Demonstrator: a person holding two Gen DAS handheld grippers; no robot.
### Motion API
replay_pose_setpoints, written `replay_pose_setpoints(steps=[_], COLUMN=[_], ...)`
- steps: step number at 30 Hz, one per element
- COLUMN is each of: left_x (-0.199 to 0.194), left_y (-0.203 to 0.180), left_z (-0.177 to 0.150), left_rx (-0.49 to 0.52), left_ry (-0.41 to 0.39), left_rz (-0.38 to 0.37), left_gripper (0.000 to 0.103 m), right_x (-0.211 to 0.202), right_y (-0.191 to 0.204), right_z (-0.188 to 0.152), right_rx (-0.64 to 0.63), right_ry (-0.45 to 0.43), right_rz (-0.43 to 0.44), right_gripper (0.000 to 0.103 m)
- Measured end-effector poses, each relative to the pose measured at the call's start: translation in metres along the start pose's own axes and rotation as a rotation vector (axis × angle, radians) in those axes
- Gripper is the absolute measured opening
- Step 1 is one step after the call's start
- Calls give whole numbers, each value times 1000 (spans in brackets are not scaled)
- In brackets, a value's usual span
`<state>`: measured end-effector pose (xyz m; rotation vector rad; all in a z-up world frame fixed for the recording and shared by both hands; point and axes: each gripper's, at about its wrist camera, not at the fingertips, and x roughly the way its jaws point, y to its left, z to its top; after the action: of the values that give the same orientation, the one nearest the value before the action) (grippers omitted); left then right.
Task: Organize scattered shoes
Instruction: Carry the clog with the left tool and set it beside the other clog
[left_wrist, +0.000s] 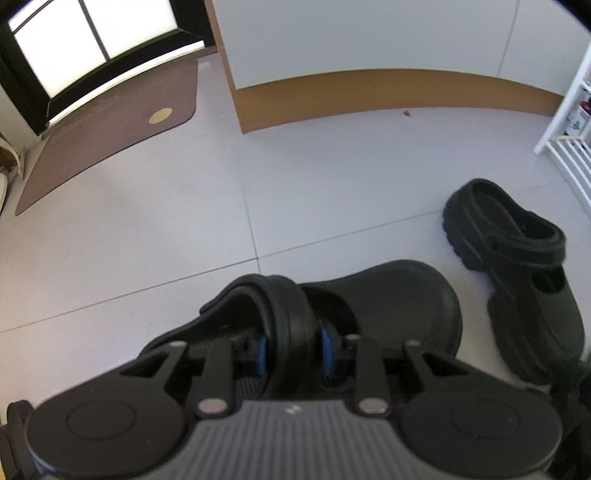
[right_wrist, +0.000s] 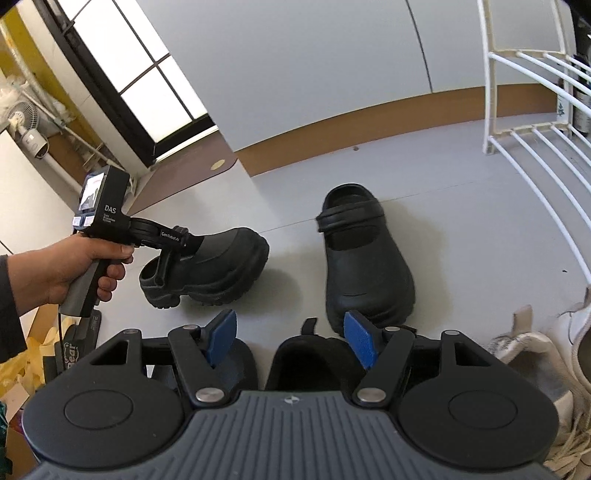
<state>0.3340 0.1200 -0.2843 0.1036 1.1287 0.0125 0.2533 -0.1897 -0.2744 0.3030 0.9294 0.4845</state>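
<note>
I hold a claw in each hand above a pale tiled floor (right_wrist: 443, 155), where black clogs lie scattered beside a white wire rack (right_wrist: 524, 122). My left claw (left_wrist: 291, 350) pinches the heel strap (left_wrist: 291, 314) of one clog (left_wrist: 388, 299), blue pads (left_wrist: 327, 350) pressed to either side of the strap, because that thin band is the easiest part of a bulky rubber shoe to grip. In the right wrist view my left hand (right_wrist: 74, 269) carries this clog tilted, toe raised and heel hanging low; it seems to be clear of the floor, though I cannot be sure the sole is fully off it. A second clog (right_wrist: 365, 254) stands upright on the floor near the rack, toe towards me and heel strap away, just beside the carried one. I judge I am bringing the held clog over to pair it with this one. My right claw (right_wrist: 291, 339) is spread wide and holds nothing; it hovers over another dark shoe (right_wrist: 306, 362) right below it, whose opening shows between the jaws, likely so I can take that one next. Pale laced sneakers (right_wrist: 524, 350) sit at the right edge. A brown mat (left_wrist: 110, 122) lies by a bright glass door (left_wrist: 85, 40), well apart from the shoes.
</note>
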Motion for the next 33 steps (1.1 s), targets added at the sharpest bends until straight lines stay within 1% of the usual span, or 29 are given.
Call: replay_pose_setpoints(steps=[3,8,12,16,18,21,22,23,24,25,26,28,31,33], left_x=[8,6,14,23,30,42,45,46,47,47,46,40,27,19], left_y=[5,3,5,-2,-7,-12,-12,-13,-13,-14,-15,-14,-9,-8], left_z=[0,-7,-4,-3,-5,-11,-14,-17,-19,-21,-24,-27,-27,-28], left_rx=[24,93,44,38,32,-21,-46,-57,-56,-50,-42,-45,-75,-88], left_ry=[2,4,-7,-13,-10,14,21,30,41,44,39,15,-18,-45], left_rz=[-11,-15,-37,-56,-68,-89,-82,-76,-75,-54,-23,1,-25,-19], left_gripper=[29,29,29,29,28,29,37,57,62,74,79,79,84,87], right_x=[5,13,17,20,23,25,26,26,26,26,26,26,26,26], right_y=[3,7,13,17,19,25,27,28,29,30,32,33,33,32], right_z=[-1,-3,-4,-4,-2,-1,0,0,0,0,0,0,1,2], right_rx=[-7,-21,-35,-44,-44,-60,-63,-67,-71,-75,-79,-83,-82,-90], right_ry=[6,21,31,34,34,35,34,31,30,29,30,32,28,25], right_rz=[0,-7,-6,-10,-13,-10,-6,-1,0,1,2,5,7,7], right_gripper=[69,69,69,69,69,69,69,70,70,70,70,70,70,70])
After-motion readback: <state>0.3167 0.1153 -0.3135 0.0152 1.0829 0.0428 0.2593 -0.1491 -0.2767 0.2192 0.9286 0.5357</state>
